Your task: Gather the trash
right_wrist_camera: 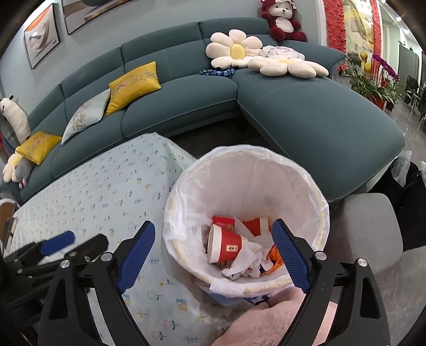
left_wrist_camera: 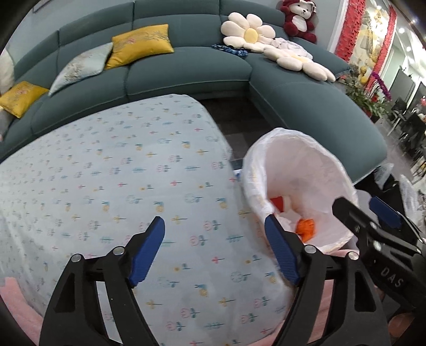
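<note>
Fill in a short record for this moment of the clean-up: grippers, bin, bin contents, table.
left gripper: open, holding nothing, above the table
right gripper: open, holding nothing, above the bin
bin: beside the table, lined with a white bag
bin contents: red paper cups, white crumpled paper, an orange wrapper
table: covered by a flowered cloth

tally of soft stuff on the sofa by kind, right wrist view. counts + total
Yellow cushions: 2
Pale blue-grey cushions: 1
Flower-shaped cushions: 2 clearly seen; a third may show at the far left edge
Red and white plush bear: 1
Total: 6
</note>
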A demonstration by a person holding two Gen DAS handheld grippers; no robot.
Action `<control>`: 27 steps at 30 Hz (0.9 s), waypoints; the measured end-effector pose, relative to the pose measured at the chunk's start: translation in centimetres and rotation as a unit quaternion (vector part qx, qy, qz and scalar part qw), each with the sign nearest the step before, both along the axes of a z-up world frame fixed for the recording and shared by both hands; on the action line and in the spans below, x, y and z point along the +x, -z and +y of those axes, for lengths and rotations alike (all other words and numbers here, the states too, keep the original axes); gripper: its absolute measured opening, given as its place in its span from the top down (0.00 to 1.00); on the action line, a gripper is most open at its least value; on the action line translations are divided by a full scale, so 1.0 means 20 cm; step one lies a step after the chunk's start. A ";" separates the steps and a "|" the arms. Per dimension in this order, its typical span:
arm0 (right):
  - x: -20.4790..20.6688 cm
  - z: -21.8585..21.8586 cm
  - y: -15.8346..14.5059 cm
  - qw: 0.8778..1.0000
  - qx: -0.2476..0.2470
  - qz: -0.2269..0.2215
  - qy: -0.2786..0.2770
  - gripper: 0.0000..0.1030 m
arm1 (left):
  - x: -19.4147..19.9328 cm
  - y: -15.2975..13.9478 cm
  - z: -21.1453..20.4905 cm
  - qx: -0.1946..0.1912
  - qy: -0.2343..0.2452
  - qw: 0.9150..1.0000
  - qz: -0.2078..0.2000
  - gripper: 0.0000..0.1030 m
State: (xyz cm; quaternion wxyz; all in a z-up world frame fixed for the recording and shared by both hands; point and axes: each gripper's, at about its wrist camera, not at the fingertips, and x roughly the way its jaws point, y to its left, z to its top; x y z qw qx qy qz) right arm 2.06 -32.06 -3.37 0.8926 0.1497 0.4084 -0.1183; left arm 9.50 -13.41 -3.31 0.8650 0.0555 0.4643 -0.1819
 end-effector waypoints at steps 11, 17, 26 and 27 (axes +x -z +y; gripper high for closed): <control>-0.01 0.10 -0.01 0.999 -0.041 0.006 -0.009 0.07 | -0.05 0.06 0.13 0.013 -0.028 1.000 0.000 0.19; -0.02 0.10 0.02 0.999 -0.041 0.020 -0.002 0.07 | -0.06 0.08 0.17 0.022 -0.039 0.999 -0.004 0.16; -0.04 0.03 0.07 0.999 -0.019 0.031 0.034 0.07 | -0.07 0.08 0.18 0.024 -0.041 0.999 -0.006 0.16; -0.05 0.03 0.07 0.999 -0.018 0.031 0.035 0.07 | -0.07 0.09 0.17 0.025 -0.040 0.999 -0.007 0.16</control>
